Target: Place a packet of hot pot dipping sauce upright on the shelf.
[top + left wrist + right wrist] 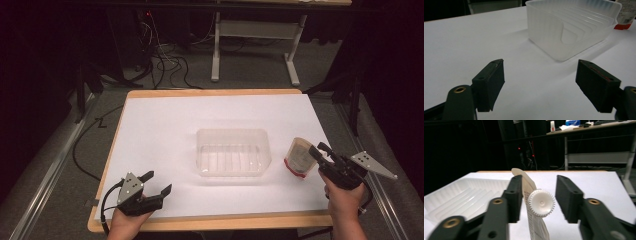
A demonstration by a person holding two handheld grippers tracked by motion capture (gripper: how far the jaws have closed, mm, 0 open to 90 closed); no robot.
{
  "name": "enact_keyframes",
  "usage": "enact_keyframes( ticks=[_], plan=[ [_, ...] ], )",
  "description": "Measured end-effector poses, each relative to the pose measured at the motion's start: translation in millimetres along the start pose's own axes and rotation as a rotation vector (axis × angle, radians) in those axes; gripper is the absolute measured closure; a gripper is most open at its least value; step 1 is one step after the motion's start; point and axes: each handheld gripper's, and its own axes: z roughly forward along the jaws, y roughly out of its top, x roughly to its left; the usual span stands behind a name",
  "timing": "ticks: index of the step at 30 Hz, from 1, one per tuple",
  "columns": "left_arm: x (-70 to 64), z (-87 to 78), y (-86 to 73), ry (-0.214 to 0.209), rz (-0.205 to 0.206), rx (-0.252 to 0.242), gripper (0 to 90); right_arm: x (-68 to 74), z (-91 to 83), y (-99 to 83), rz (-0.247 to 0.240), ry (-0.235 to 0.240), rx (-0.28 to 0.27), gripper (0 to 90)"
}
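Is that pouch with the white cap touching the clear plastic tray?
Apart. In the high view, white table surface shows between the pouch and the tray.

Open white surface (pixel 165 130) left of and behind the clear tray (pixel 233 152): free passage there. Bare strip along the near edge too, between left claw (pixel 156 183) and right claw (pixel 316 148). Tray walls blocking any low, straight crossing at the middle. Narrow gap between tray and spouted pouch (pixel 298 157), tight for a claw. Pouch standing between the right claw's parted jaws in the right gripper view, white cap (pixel 541 203) facing the camera, slim clearance on the right side.
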Motion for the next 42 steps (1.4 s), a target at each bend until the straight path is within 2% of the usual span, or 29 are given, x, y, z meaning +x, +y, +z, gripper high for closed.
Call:
enact_keyframes(
  ticks=[3,10,13,14,15,16,17,22,23,24,25,28,29,30,32,33,37,42],
  plan=[
    [-0.6,0.3,0.3,-0.004,0.002,0.000,23.6,2.1,-1.5,0.0,-0.013,0.004,0.008,48.0],
    [-0.3,9.1,4.0,-0.022,0.001,0.002,25.1,3.7,-5.0,-9.7,-0.044,-0.008,0.066,47.2],
    [-3.1,17.3,6.9,-0.039,0.013,0.015,26.8,0.5,-6.1,-20.8,-0.037,-0.009,0.122,48.7],
    [-3.1,17.3,6.9,-0.039,0.013,0.015,27.2,0.5,-6.1,-20.8,-0.037,-0.009,0.122,48.7],
    [-4.1,19.9,8.0,-0.046,0.014,0.014,27.7,-1.4,-4.0,-26.3,-0.027,-0.006,0.152,50.2],
    [-4.1,19.9,8.0,-0.046,0.014,0.014,27.8,-1.4,-4.0,-26.3,-0.027,-0.006,0.152,50.2],
    [-4.7,21.3,8.4,-0.049,0.011,0.013,28.0,-3.3,-0.7,-30.7,-0.026,-0.002,0.175,52.2],
    [-3.8,19.0,6.6,-0.042,0.008,0.017,28.2,-5.5,6.5,-34.8,-0.022,0.007,0.204,58.4],
    [-1.8,16.4,5.3,-0.046,-0.003,0.022,29.6,-5.4,9.9,-36.2,-0.026,0.013,0.214,65.2],
    [-1.8,16.4,5.3,-0.046,-0.003,0.022,30.1,-5.4,9.9,-36.2,-0.026,0.013,0.214,65.2],
    [-0.3,13.5,4.1,-0.038,-0.010,0.022,30.6,-5.3,13.0,-36.6,-0.031,0.026,0.226,70.5],
    [0.6,11.0,3.4,-0.028,-0.017,0.016,31.5,-3.8,15.5,-36.0,-0.032,0.030,0.232,74.9],
    [1.8,9.4,3.1,-0.021,-0.019,0.018,32.7,-1.5,17.8,-35.7,-0.041,0.033,0.242,80.5],
    [1.8,9.4,3.1,-0.021,-0.019,0.018,33.3,-1.5,17.8,-35.7,-0.041,0.033,0.242,80.5],
    [2.5,9.7,2.9,-0.014,-0.021,0.025,34.6,0.5,19.3,-34.5,-0.047,0.036,0.259,87.8],
    [2.6,10.3,2.9,-0.012,-0.022,0.028,36.7,1.7,19.8,-33.0,-0.044,0.023,0.265,89.1],
    [1.1,13.6,3.1,-0.004,-0.030,0.033,39.6,2.8,18.0,-31.7,-0.020,0.021,0.265,89.7],
    [-2.7,21.3,3.9,-0.017,-0.019,0.046,42.1,9.8,10.5,-26.7,-0.007,0.022,0.233,90.0]
  ],
)
